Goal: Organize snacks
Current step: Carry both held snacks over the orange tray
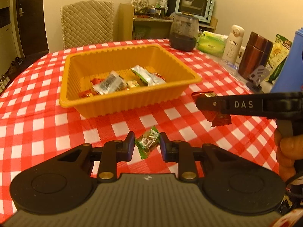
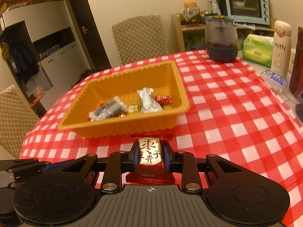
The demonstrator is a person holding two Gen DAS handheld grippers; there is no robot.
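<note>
Here, the left gripper (image 1: 147,145) pinches a small green crinkled-foil candy (image 1: 147,143) between its fingers, while the right gripper (image 2: 150,156) clamps a red-and-gold foil snack packet (image 2: 149,154) printed with Chinese characters. Just ahead of both, on the red-and-white checked tablecloth (image 2: 227,113), sits a ribbed orange plastic tray (image 2: 132,130) holding wrapped snacks. Beyond it to the right stands a white "miffy" bottle (image 2: 280,51).

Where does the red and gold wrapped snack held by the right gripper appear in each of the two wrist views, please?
Left wrist view: the red and gold snack sits at right of centre, partly hidden behind the right gripper.
Right wrist view: it is at bottom centre, clamped between the fingers.
Shared landmark: the orange tray, just beyond the snack in both.
</note>
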